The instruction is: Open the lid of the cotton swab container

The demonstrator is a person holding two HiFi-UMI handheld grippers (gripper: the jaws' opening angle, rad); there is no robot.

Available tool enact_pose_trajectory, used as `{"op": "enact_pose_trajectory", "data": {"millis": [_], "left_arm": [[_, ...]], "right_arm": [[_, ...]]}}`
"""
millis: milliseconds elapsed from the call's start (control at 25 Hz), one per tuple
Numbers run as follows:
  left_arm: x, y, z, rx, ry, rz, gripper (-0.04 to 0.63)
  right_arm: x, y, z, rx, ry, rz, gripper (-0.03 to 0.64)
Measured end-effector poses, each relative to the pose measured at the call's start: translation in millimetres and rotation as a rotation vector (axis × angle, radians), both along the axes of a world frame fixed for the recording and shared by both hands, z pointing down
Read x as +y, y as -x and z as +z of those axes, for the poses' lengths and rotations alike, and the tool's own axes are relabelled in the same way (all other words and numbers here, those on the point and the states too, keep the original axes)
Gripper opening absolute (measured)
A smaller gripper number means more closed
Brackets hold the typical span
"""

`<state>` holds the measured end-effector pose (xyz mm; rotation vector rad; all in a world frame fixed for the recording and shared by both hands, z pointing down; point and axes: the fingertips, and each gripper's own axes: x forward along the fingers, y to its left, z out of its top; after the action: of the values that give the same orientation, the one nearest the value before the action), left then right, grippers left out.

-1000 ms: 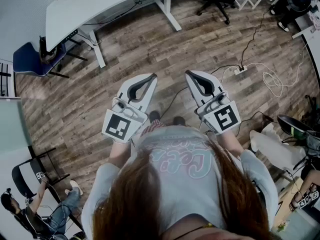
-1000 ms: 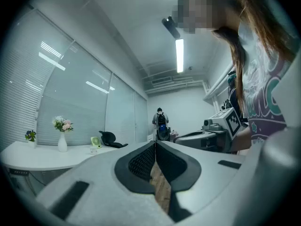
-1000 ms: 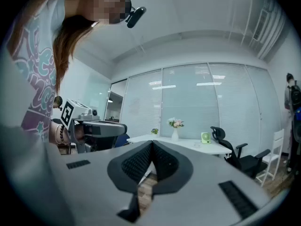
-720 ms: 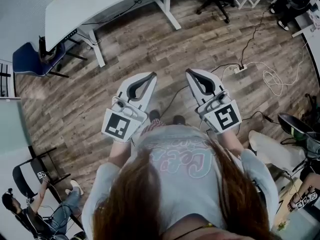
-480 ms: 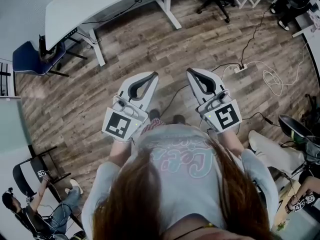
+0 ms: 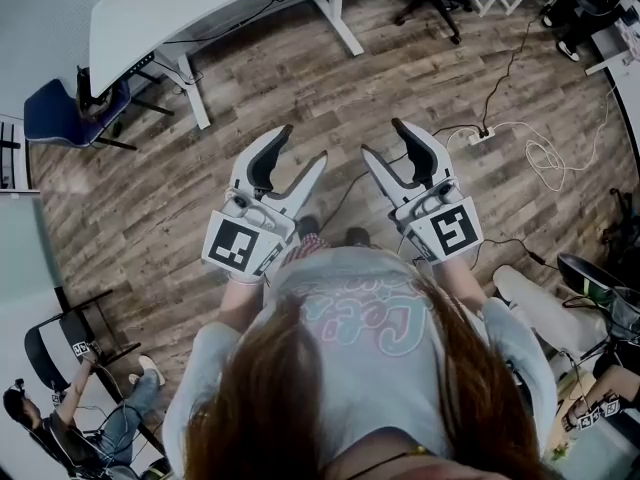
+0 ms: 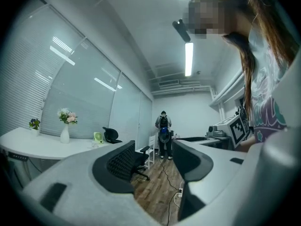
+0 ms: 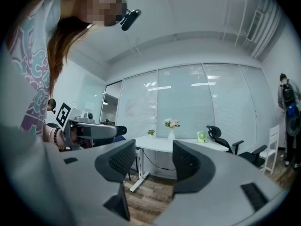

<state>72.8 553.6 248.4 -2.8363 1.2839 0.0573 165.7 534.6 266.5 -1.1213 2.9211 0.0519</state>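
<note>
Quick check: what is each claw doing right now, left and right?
Left claw: opening, nothing between its jaws.
Right claw: opening, nothing between its jaws.

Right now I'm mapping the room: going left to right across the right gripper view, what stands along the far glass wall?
small green potted plant → white vase of pink flowers → small green desk fan → black office chair → white slatted chair → standing person in dark clothes
</note>
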Motion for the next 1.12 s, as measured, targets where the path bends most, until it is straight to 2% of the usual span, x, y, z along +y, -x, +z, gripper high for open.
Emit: {"op": "enact_pose_trajectory", "data": {"millis": [40, 200, 360, 680, 1120], "left_arm": [[-1.2, 1.4, -0.6, 0.003, -0.001, -0.003, 0.226], [-7.1, 9.4, -1.0, -0.002, -0.014, -0.043, 0.259], [-9.2, 13.2, -3.0, 0.000, -0.022, -0.053, 0.278], [-12.2, 27.0, -1.1, -0.009, -0.024, -0.047, 0.279], [-21.9, 70.5, -3.1, -0.013, -0.029, -0.019, 0.279]], "right_arm": [[-2.4, -1.0, -0.1, -0.004, 0.002, 0.011, 0.247], [-10.9, -6.8, -4.0, -0.028, 0.001, 0.051, 0.330], [-15.8, -10.8, -6.6, -0.033, -0.003, 0.079, 0.372], [-18.4, 4.9, -3.2, -0.033, 0.016, 0.073, 0.380], [-26.8, 44.9, -3.8, -0.044, 0.046, 0.096, 0.380]]}}
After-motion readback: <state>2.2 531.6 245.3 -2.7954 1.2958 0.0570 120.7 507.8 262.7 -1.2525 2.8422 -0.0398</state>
